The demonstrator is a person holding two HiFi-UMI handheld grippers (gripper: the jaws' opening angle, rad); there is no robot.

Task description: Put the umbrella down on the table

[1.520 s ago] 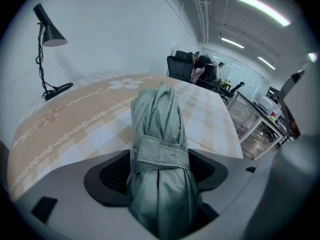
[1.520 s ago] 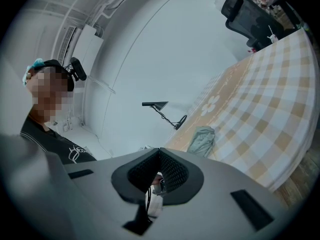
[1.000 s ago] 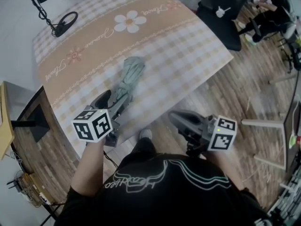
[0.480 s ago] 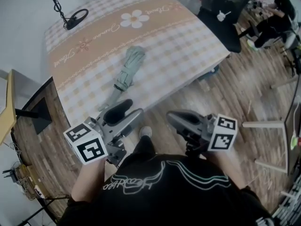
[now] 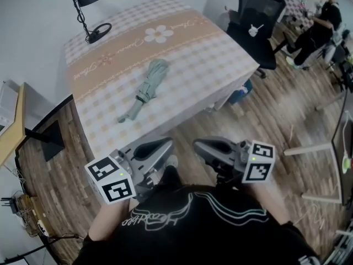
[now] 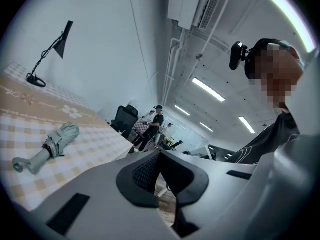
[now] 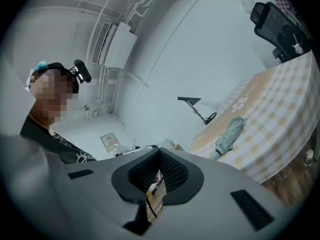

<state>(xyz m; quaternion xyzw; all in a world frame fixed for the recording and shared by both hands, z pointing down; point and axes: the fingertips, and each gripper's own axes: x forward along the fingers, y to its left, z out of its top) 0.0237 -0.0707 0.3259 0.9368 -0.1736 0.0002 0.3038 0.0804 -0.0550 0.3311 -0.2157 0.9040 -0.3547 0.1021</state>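
**Umbrella down, task appears complete**

The folded umbrella (image 5: 146,87) lies flat on the checked table (image 5: 215,54), near its middle, with nothing touching it. The left gripper (image 5: 167,143) and right gripper (image 5: 198,144) are both clenched on nothing, close to the person's body and clear of the table. In my judgement, nothing remains to do.

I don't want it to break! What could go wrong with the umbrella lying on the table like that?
1. The umbrella lies loose on the tablecloth with its handle toward the near edge. A bump there might roll it off onto the floor.
2. The tablecloth seems to hang over that edge, so a tug or snag on it could drag the umbrella along.
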